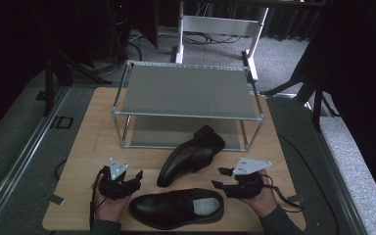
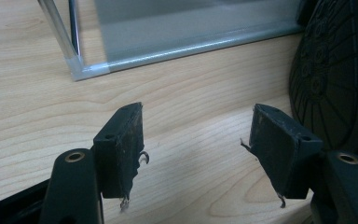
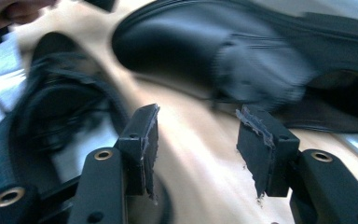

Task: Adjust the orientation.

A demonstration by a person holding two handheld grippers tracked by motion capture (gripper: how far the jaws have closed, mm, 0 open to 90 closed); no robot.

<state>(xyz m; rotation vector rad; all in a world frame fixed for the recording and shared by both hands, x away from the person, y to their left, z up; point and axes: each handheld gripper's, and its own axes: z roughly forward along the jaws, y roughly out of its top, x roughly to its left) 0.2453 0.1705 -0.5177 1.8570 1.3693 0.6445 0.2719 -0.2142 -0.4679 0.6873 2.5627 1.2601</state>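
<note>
A light wooden tabletop (image 1: 93, 142) stands in a dim room on grey carpet (image 1: 279, 54). Behind it are the white legs of a desk (image 1: 220, 24) with cables on the floor, and dark curtains (image 1: 357, 73) and black stands at both sides.

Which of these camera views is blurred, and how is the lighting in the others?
Right gripper view: motion-smeared, the tilted shoe streaked, though the jaws stay crisp. Left gripper view: sharp, evenly lit, wood grain of the table clear. High view: dim, surroundings nearly black, a soft sheen on the near shoe.
</note>
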